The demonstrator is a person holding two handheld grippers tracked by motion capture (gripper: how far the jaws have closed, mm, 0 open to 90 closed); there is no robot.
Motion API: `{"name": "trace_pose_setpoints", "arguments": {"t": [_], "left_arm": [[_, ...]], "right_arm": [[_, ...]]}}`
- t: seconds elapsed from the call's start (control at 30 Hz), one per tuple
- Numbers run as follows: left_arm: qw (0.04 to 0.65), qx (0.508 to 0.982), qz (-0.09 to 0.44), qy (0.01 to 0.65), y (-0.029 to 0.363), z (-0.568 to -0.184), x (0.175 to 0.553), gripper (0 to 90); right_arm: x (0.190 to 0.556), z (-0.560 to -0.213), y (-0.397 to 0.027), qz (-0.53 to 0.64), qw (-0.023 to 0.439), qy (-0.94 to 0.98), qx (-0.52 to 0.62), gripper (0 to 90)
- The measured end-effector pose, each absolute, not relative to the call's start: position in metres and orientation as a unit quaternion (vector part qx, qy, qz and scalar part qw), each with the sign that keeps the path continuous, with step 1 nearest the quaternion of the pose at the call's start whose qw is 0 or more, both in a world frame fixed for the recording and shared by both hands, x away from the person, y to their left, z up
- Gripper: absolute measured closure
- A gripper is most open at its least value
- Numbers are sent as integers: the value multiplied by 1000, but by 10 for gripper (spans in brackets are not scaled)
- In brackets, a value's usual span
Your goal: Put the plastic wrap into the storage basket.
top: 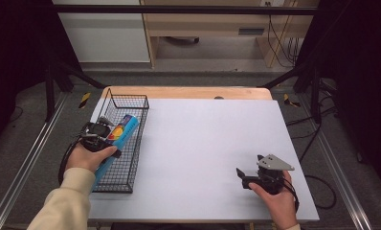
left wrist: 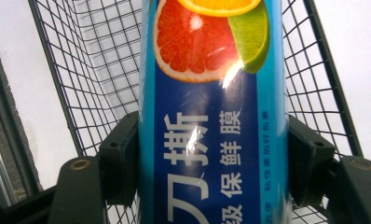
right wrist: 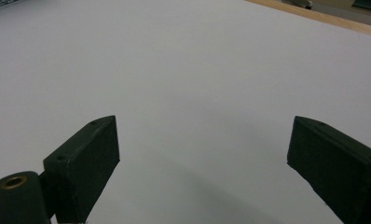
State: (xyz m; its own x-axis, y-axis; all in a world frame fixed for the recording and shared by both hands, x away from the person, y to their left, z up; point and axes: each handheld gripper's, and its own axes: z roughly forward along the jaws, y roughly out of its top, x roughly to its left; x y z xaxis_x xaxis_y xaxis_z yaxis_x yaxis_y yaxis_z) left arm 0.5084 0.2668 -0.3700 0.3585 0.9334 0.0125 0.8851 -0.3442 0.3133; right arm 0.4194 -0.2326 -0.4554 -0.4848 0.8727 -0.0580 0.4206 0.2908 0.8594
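Our left gripper [top: 98, 130] is clamped across the blue box [left wrist: 211, 116], which lies lengthwise in the wire basket [top: 131, 103], long axis running away from us. Right gripper [top: 242, 175] gapes empty, well apart on the table [top: 203, 139].

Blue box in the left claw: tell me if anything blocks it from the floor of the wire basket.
Nothing visible does. The left claw is shut on the blue box, which slants inside the wire basket; bare mesh shows around it.

Left gripper [top: 98, 130] is clamped tight; right gripper [top: 242, 175] rests with jaws wide apart.
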Motion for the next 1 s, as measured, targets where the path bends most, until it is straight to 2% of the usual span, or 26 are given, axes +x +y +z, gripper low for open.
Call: {"name": "trace_pose_setpoints", "arguments": {"t": [0.13, 0.17, 0.2, 0.27, 1.0], "left_arm": [[113, 817, 94, 558, 266, -374, 511, 321], [97, 828, 118, 540, 269, -374, 514, 321], [96, 823, 104, 550, 266, -376, 514, 321], [87, 829, 115, 540, 265, -375, 516, 320], [52, 833, 91, 543, 260, -382, 525, 319]], "right_arm": [[420, -456, -232, 414, 272, 757, 426, 93], [420, -456, -232, 414, 271, 757, 426, 93], [420, -456, -232, 414, 271, 758, 426, 93], [419, -456, -233, 414, 269, 757, 428, 93], [420, -457, -232, 412, 266, 761, 425, 93]]}}
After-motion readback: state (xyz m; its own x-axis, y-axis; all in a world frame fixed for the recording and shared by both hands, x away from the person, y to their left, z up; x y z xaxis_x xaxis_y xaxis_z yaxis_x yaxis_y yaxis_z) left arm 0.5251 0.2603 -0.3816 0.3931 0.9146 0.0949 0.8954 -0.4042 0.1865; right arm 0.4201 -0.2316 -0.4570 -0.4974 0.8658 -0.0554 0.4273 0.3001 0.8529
